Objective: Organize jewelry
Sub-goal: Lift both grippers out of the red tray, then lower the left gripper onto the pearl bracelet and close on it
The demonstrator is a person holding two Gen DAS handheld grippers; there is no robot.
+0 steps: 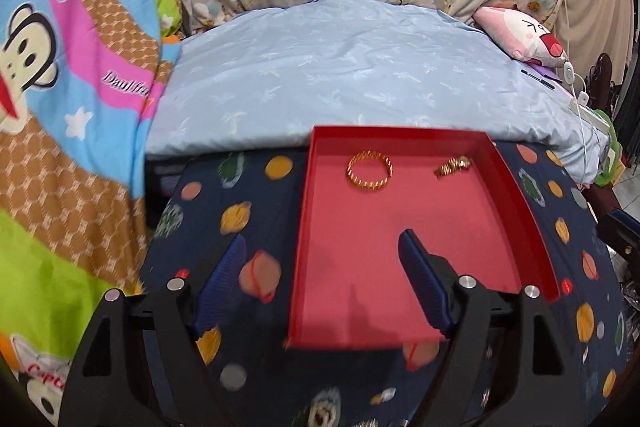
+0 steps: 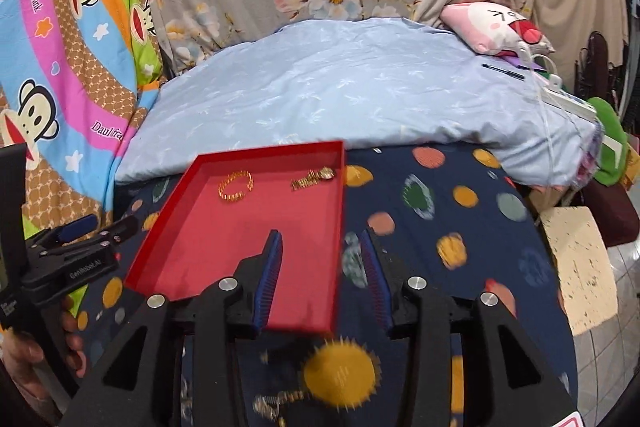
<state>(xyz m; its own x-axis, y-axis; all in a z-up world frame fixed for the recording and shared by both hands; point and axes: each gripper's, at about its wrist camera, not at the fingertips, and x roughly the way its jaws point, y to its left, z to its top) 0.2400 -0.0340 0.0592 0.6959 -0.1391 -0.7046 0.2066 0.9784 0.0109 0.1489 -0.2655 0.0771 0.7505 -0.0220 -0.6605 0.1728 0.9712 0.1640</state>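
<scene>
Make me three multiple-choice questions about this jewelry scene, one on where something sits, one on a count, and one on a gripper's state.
1. Where does the gold bangle lie?
A. on the blue bedspread
B. in the red tray
C. on the pink pillow

2. How many gold pieces are in the tray?
A. two
B. four
C. none

3. What state is the left gripper in?
A. shut on the bangle
B. shut on the tray wall
C. open, holding nothing

Answers:
1 B, it rests on the tray floor near the far wall.
2 A, the bangle and a gold watch.
3 C, its jaws stand wide apart and empty.
</scene>
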